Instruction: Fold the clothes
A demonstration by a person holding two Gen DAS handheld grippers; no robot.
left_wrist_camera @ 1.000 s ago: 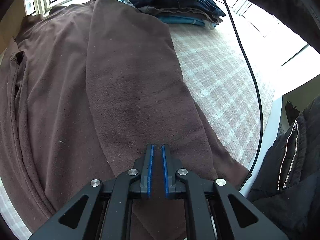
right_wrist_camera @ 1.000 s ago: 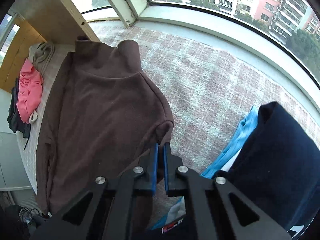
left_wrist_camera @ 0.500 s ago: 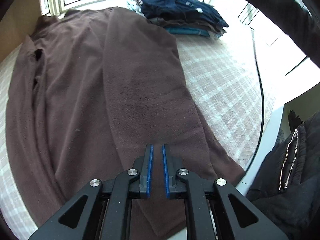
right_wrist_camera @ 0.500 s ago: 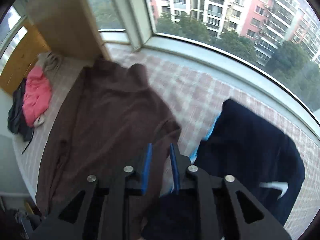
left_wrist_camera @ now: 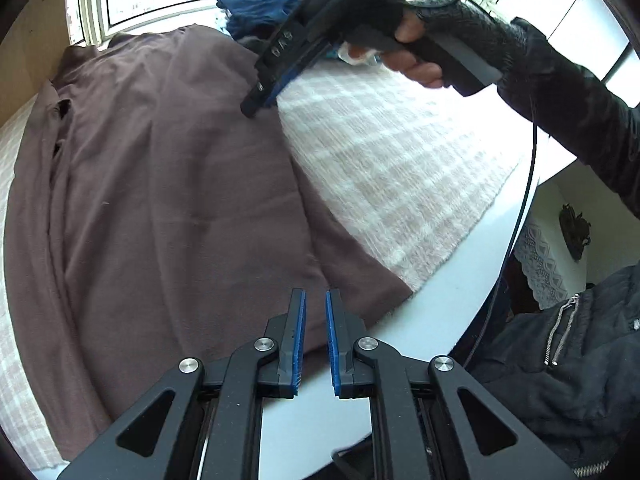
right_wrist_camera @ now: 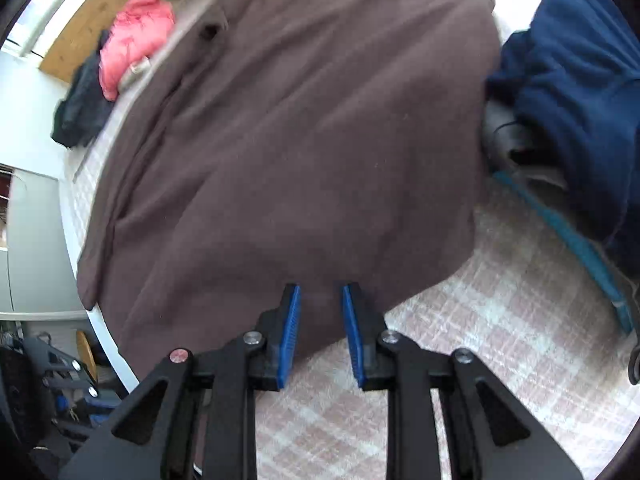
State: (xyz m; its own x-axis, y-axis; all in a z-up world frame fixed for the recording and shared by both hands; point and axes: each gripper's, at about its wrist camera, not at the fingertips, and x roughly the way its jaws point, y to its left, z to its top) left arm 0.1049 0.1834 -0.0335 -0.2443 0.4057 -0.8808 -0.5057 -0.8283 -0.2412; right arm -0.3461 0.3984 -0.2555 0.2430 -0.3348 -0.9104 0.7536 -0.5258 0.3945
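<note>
In the left wrist view, the left gripper [left_wrist_camera: 316,300] hovers over the near hem of a brown fleece garment [left_wrist_camera: 168,200], its blue-padded fingers [left_wrist_camera: 298,340] a narrow gap apart with nothing between them. The garment lies spread flat, one side folded over lengthwise, on a pink-and-white checked cover [left_wrist_camera: 400,168] that tops a white desk [left_wrist_camera: 460,280]; its near corner reaches the bare white rim. Farther off, the right gripper [left_wrist_camera: 258,100], held in a gloved hand [left_wrist_camera: 416,36] with a black sleeve, points down at the far right edge of the garment; from here I cannot tell whether its fingers are parted or whether they touch the cloth. A black cable [left_wrist_camera: 528,184] hangs from it past the desk's edge. A stack of dark blue folded clothes [left_wrist_camera: 256,8] sits beyond the garment near the window, and a black zipped jacket [left_wrist_camera: 568,344] shows at the lower right. In the right wrist view, which is motion-blurred, the right gripper [right_wrist_camera: 320,296] has its blue fingers [right_wrist_camera: 290,332] clearly spread and empty, above the edge of the brown fleece garment [right_wrist_camera: 300,128] where it meets the checked cover [right_wrist_camera: 500,340]. The dark blue stack [right_wrist_camera: 580,80], with a teal layer beneath it, lies just right of the garment, and a pink garment [right_wrist_camera: 132,36] and a dark one lie beyond its far left side.
</note>
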